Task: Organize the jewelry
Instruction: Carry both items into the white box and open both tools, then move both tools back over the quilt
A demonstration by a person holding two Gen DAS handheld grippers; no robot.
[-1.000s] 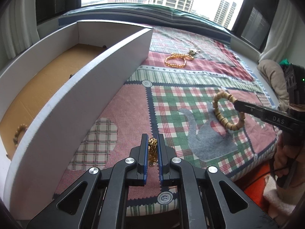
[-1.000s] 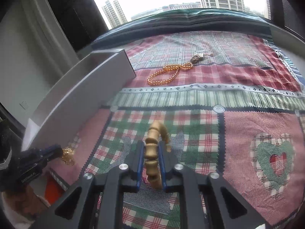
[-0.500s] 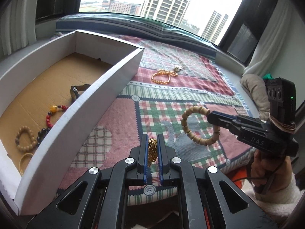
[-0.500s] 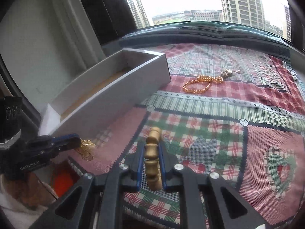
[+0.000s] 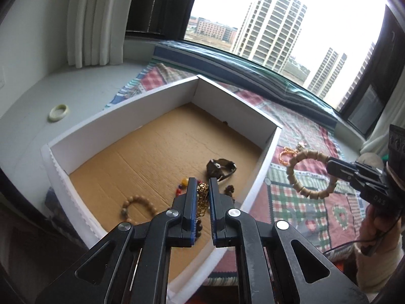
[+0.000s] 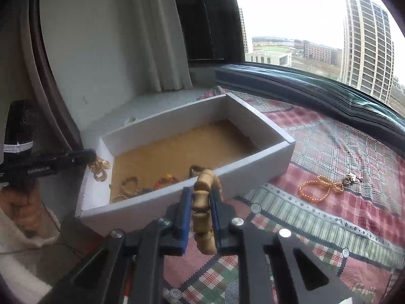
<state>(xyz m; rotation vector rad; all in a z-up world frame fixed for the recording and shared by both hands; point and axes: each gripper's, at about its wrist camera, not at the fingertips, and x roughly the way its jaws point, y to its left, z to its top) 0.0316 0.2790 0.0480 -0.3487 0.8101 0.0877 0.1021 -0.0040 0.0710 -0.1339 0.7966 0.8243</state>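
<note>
Patchwork quilt (image 6: 341, 202): left gripper (image 5: 202, 197) clamps gold chain (image 5: 202, 193), right gripper (image 6: 201, 207) clamps wooden bracelet (image 6: 202, 202); early release risks missing box (image 5: 152, 109).

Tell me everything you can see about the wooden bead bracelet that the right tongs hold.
The wooden bead bracelet is a closed ring of pale tan, barrel-shaped beads, seemingly wood. The right tongs are shut on one side of it, pads pressing the beads; the rest of the loop hangs free. It is held in the air above the patchwork cloth, beside the white box, touching neither.

Wrist views, angled down, sharing box (image 5: 162, 116)
</note>
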